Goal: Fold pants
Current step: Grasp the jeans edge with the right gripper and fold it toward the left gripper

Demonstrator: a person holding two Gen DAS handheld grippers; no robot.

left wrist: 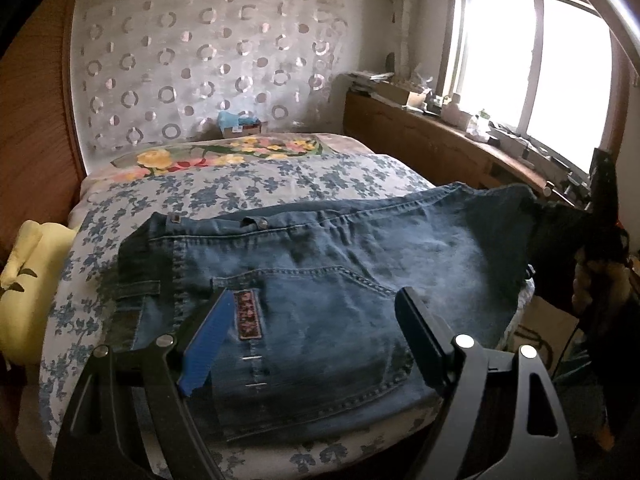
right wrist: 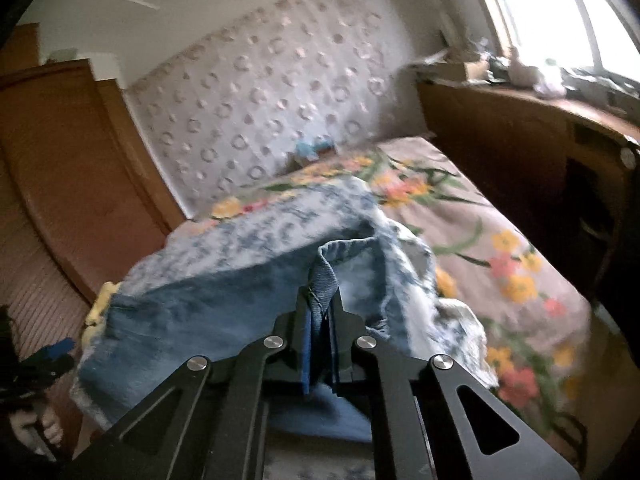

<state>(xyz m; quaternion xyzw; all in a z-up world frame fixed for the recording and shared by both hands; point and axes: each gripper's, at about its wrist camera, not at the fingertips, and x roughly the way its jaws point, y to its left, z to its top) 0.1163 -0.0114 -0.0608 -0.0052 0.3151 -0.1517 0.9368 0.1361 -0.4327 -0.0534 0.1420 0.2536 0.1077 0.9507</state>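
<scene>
Jeans [right wrist: 192, 312] pinched in right gripper [right wrist: 320, 300]; left gripper [left wrist: 316, 312] spread above them.

Bed [left wrist: 248, 184]: covered by a blue-flowered sheet [left wrist: 280, 178] — a brown floral cover [right wrist: 472, 216] lay beyond it.
On the sheet: blue jeans [left wrist: 340, 256] lay spread flat — one end raised off the bed.
</scene>
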